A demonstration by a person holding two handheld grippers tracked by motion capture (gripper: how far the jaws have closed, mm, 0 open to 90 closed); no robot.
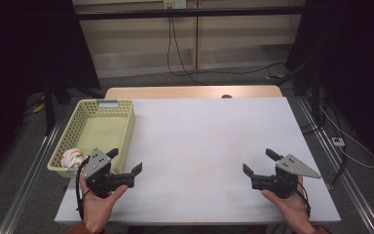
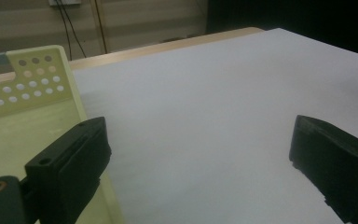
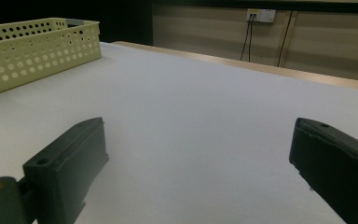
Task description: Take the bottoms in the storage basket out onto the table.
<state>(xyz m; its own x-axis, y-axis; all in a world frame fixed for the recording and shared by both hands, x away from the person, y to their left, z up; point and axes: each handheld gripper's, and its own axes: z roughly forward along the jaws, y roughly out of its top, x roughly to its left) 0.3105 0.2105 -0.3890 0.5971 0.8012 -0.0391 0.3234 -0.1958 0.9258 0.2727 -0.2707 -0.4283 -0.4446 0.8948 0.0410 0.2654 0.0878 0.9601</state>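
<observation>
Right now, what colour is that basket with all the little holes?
Pale yellow-green; the basket shows best in the high view.

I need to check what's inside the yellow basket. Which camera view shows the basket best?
The high view: it looks down into the whole basket, with a crumpled white-and-orange thing in its near corner. The left gripper view catches one perforated wall and some floor; the right gripper view shows its side walls from outside.

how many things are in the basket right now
1. A small white and orange item lies in the near corner of the yellow basket, just beside the left gripper. That gripper partly covers the corner, so something more could be hidden there.
</observation>
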